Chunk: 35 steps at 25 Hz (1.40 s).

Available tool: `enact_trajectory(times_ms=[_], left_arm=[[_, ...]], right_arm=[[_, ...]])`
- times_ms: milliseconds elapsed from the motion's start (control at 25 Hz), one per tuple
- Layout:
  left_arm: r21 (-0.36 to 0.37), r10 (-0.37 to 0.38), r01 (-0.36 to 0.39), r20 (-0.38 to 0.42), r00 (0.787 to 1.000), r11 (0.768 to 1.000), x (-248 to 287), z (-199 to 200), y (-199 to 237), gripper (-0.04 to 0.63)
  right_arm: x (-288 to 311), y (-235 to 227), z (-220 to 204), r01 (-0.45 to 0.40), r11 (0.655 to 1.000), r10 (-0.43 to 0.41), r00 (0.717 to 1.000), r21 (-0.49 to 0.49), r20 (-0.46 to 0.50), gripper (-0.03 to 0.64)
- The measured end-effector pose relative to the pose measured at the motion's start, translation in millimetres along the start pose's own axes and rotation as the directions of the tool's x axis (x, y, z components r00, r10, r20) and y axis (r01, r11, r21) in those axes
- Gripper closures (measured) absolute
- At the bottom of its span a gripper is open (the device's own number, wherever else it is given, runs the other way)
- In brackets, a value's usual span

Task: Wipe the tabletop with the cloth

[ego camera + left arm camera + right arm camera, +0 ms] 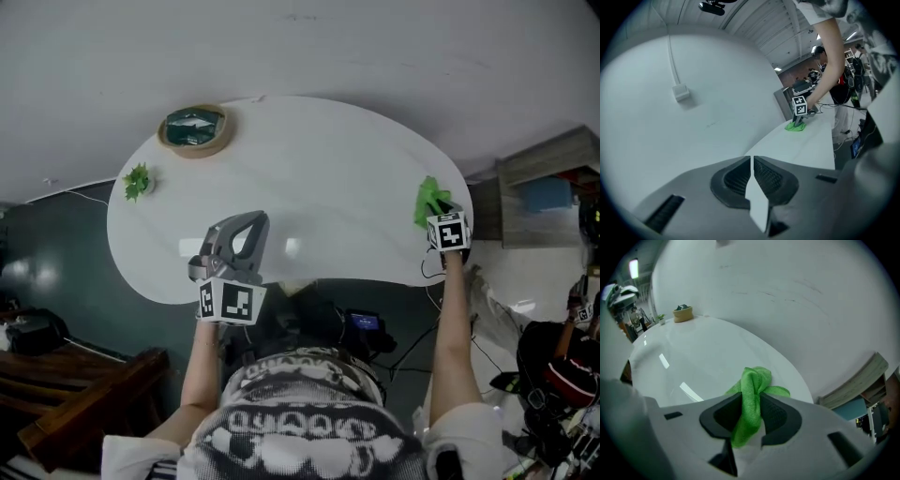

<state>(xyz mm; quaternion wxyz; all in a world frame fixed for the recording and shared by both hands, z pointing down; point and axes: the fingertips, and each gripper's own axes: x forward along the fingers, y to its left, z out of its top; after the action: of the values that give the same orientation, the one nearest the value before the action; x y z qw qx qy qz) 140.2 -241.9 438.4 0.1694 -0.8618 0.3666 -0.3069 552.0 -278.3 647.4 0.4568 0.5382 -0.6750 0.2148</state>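
A green cloth (429, 200) lies bunched on the right end of the white oval tabletop (309, 169). My right gripper (439, 214) is shut on the cloth (751, 399), which is pinched between its jaws and touches the table; the cloth (795, 126) also shows far off in the left gripper view with the right gripper (799, 120) over it. My left gripper (246, 229) rests over the near left part of the table, shut with nothing between its pads (737, 177).
A round woven basket (195, 129) with a dark green item sits at the far left of the table, also seen as the basket (683, 313). A small green plant (138, 180) stands at the left edge. A wooden shelf (548, 192) is on the right, dark furniture (66, 375) lower left.
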Motion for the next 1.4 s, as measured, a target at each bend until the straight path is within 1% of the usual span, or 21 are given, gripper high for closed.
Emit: enact_trajectory(times_ms=[160,280,400,520,680,920,1080,1200,1400], left_arm=[[-0.003,0.004,-0.004,-0.03,1.0,1.0,-6.8,-4.5,-5.3,0.577],[-0.009,0.004,-0.004,-0.047,0.999,1.0,-14.0,-8.7,-8.1,0.577],[-0.013,0.008,-0.009,-0.065,0.998,1.0,-23.4,-14.9,-6.9,0.577],[-0.024,0.024,-0.026,-0.085,0.996,0.999,-35.7,-25.5,-4.0,0.577],[-0.049,0.045,-0.051,-0.115,0.992,0.998,-56.7,-44.0,-2.5,0.577],[-0.082,0.114,-0.127,-0.145,0.983,0.989,-104.0,-84.5,15.8,0.577],[-0.103,0.158,-0.176,-0.164,0.974,0.979,-149.9,-118.8,31.1,0.577],[-0.103,0.186,-0.207,-0.187,0.965,0.973,-190.0,-148.8,41.1,0.577],[-0.109,0.235,-0.268,-0.247,0.94,0.957,-261.9,-210.4,59.4,0.577]], right_arm=[[1.4,-10.5,-8.4,0.003,0.998,-0.005,1.0,0.067,0.027,0.499],[1.1,-13.1,-9.4,0.023,0.996,-0.026,0.999,0.088,0.029,0.499],[-2.2,-3.8,1.2,0.031,0.997,-0.034,0.999,0.071,0.04,0.499],[-8.9,31.3,27.8,-0.022,0.999,0.018,0.994,0.032,0.109,0.499],[-14.5,101.1,71.8,-0.114,0.992,0.123,0.976,-0.061,0.182,0.499],[-22.1,231.2,142.4,-0.247,0.954,0.285,0.925,-0.171,0.253,0.499],[-33.3,330.5,176.5,-0.317,0.915,0.379,0.888,-0.249,0.261,0.499],[-44.8,405.7,195.5,-0.359,0.878,0.442,0.862,-0.315,0.25,0.499],[-63.6,529.0,220.4,-0.417,0.811,0.534,0.814,-0.41,0.23,0.499]])
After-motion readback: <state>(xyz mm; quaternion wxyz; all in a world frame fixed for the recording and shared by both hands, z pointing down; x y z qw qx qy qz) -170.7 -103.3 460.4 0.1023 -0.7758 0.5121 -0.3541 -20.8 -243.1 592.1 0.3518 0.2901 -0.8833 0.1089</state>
